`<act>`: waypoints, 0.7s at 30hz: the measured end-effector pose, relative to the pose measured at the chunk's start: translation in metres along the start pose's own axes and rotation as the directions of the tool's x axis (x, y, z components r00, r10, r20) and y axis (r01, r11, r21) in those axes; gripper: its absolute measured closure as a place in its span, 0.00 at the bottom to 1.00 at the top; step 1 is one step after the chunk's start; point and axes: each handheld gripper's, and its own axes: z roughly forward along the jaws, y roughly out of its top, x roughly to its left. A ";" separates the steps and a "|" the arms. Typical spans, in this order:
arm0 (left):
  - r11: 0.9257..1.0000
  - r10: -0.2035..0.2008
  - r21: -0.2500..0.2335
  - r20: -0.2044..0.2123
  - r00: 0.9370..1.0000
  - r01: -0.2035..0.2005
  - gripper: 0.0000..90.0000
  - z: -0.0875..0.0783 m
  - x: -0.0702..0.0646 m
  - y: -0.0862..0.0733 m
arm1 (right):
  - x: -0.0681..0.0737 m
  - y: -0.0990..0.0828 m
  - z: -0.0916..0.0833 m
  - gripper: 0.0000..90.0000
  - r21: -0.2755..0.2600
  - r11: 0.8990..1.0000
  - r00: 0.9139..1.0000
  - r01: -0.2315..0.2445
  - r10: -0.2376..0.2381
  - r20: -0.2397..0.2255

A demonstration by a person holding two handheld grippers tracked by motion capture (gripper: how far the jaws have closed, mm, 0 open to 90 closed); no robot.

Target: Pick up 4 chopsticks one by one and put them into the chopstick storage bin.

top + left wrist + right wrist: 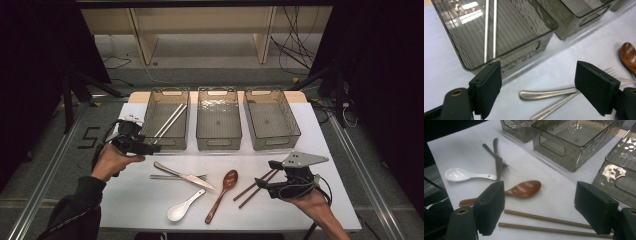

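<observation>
1. Three smoky translucent plastic bins stand in a row across the upper middle of the high view: left bin [168,102], middle bin [218,100], right bin [270,102].
2. Two silver metal chopsticks [170,121] lie inside the left bin.
3. Two brown wooden chopsticks [252,189] lie at lower right.
4. One brown wooden spoon [222,194], lower centre.
5. One white ceramic soup spoon [184,206], lower centre-left.
6. One steel table knife [184,175].
7. One steel fork [175,177] beneath the knife.
8. Two hand-held grippers: left gripper [132,141], right gripper [292,177].
</observation>
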 end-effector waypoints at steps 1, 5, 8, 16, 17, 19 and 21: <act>1.000 0.001 0.003 0.005 1.000 -0.001 0.23 -0.001 -0.002 -0.003 | -0.001 0.001 0.001 0.28 0.010 1.000 1.000 0.006 -0.006 0.001; 1.000 0.013 0.006 0.011 1.000 -0.013 0.21 -0.004 -0.007 -0.015 | -0.005 0.003 0.005 0.28 0.040 0.999 1.000 0.027 -0.027 0.001; 1.000 0.011 -0.006 0.011 1.000 -0.011 0.20 -0.006 -0.010 -0.021 | -0.006 0.003 0.008 0.28 0.069 0.997 0.999 0.039 -0.039 -0.007; 0.999 0.037 -0.034 0.039 0.999 -0.035 0.18 -0.005 -0.029 -0.036 | -0.011 0.004 0.017 0.28 0.144 0.985 0.996 0.094 -0.092 -0.020; 0.999 0.042 -0.034 0.035 0.998 -0.041 0.18 -0.005 -0.033 -0.039 | -0.011 0.005 0.018 0.28 0.153 0.983 0.995 0.104 -0.101 -0.023; 0.998 0.058 -0.028 0.036 0.998 -0.057 0.18 -0.005 -0.036 -0.044 | -0.012 0.006 0.019 0.28 0.184 0.974 0.991 0.135 -0.132 -0.027; 0.997 0.067 -0.030 0.032 0.997 -0.066 0.18 -0.006 -0.038 -0.047 | -0.013 0.006 0.020 0.28 0.209 0.965 0.988 0.157 -0.152 -0.042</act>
